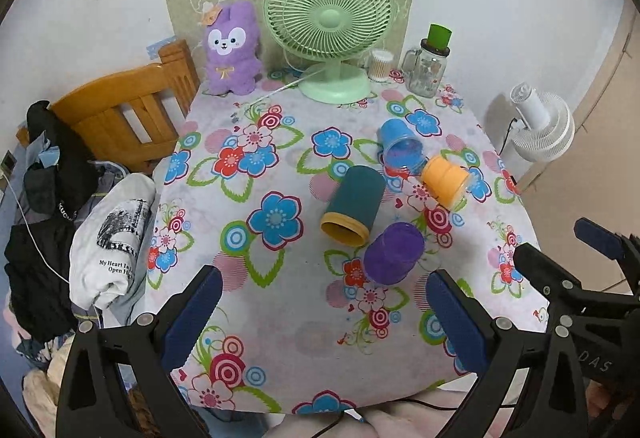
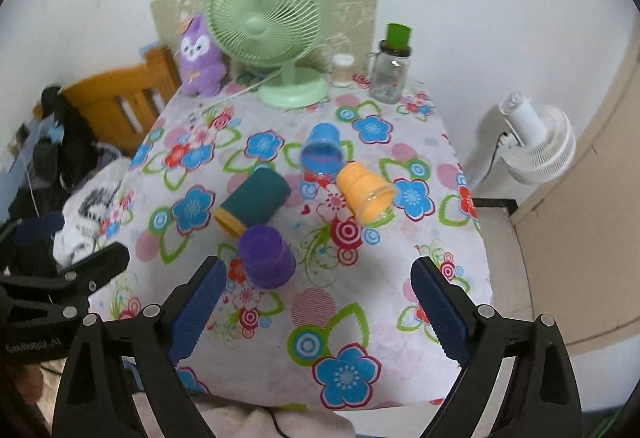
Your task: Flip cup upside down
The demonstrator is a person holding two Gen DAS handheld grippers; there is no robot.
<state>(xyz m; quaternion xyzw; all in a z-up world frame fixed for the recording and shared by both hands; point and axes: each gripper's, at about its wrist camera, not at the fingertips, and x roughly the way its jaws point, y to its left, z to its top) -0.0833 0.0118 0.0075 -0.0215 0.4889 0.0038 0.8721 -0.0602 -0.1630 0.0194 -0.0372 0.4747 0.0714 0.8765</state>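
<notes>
- Left wrist view: table (image 1: 280, 318) under a flowered cloth, wall behind; green desk fan (image 1: 329, 24) at the far edge, purple plush toy (image 1: 231, 48) to its left, small jar of cotton swabs (image 1: 380, 65) and glass mug jar with green lid (image 1: 430, 64) to its right.
- Wooden chair (image 1: 120, 118) off the table's left side, pile of clothes (image 1: 80, 230) draped below it; white floor fan (image 1: 544, 126) off the right side.
- Count: four cups, two fans, one plush toy, two jars, one chair.
- Cups cluster right of table centre: blue cup (image 1: 400, 148) lying on its side, mouth toward the camera; orange cup (image 1: 446, 180) on its side just right of it, rims near touching; teal cup (image 1: 352, 212) with a yellow rim on its side, mouth toward the camera; purple cup (image 1: 394, 254) nearest, closed end up, appears mouth-down and tilted, just beside the teal cup's rim.
- Left gripper (image 1: 324, 318): jaws spread wide, holding nothing, hovering over the near table edge; purple cup lies ahead of it, toward its right finger, not touching.
- Right gripper (image 2: 320, 312): jaws spread wide, nothing held; purple cup (image 2: 267, 256) ahead, just beside the tip of its left finger, apart from it; teal cup (image 2: 252, 204) behind that, orange cup (image 2: 366, 192) and blue cup (image 2: 322, 150) farther on.
- Right gripper (image 1: 568, 278) shows at the right edge of the left wrist view; left gripper (image 2: 60, 278) at the left edge of the right wrist view.
- Nothing stands between either gripper and the cups.
</notes>
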